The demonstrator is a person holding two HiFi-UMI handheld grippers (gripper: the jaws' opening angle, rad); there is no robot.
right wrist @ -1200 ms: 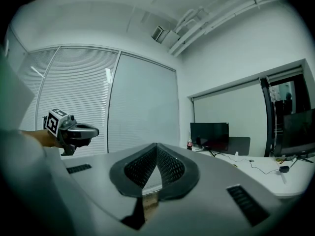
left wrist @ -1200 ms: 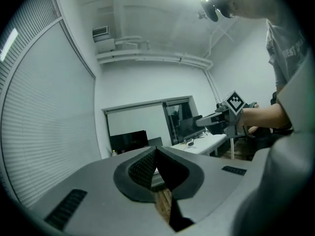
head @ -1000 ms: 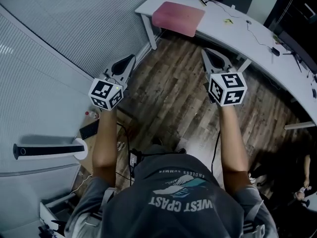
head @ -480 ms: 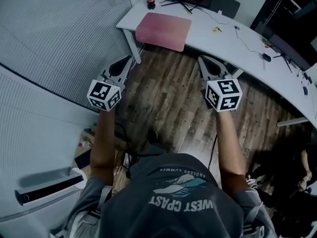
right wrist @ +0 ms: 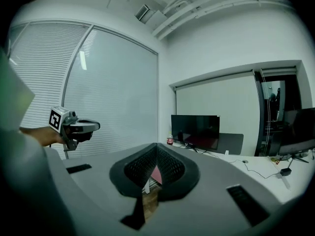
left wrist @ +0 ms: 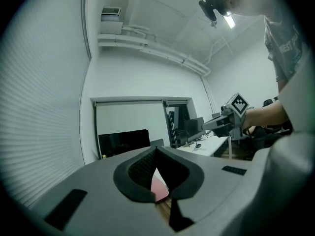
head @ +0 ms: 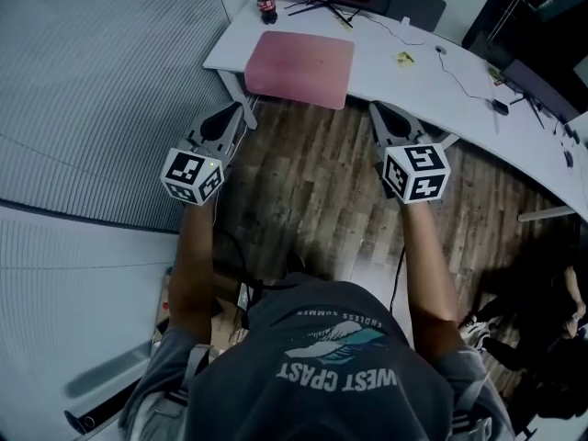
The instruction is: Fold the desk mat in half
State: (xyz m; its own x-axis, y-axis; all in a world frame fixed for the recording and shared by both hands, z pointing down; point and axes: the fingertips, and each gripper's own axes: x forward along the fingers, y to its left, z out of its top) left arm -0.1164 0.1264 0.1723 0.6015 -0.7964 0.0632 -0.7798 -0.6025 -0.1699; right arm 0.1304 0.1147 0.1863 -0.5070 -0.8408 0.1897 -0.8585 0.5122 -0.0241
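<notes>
A pink desk mat [head: 299,68] lies flat at the left end of a white desk [head: 432,72] in the head view. Both grippers are held out over the wooden floor, short of the desk's near edge. My left gripper [head: 241,108] is shut and empty, its tip just below the mat's left corner. My right gripper [head: 375,108] is also shut and empty, a little right of the mat. In the left gripper view a sliver of the mat [left wrist: 158,187] shows under the closed jaws. The right gripper view shows the same mat [right wrist: 156,175] beyond its closed jaws.
A cola bottle [head: 265,5] stands at the desk's back left corner beside a monitor [right wrist: 195,130]. Cables [head: 455,62] trail over the desk's right part. A blind-covered glass wall [head: 101,81] runs along the left. A desk leg [head: 248,108] stands under the mat's corner.
The person has stepped toward the desk: mat and desk sit nearer and more centred in the head view. Both grippers advanced with the body and stayed shut and empty.
</notes>
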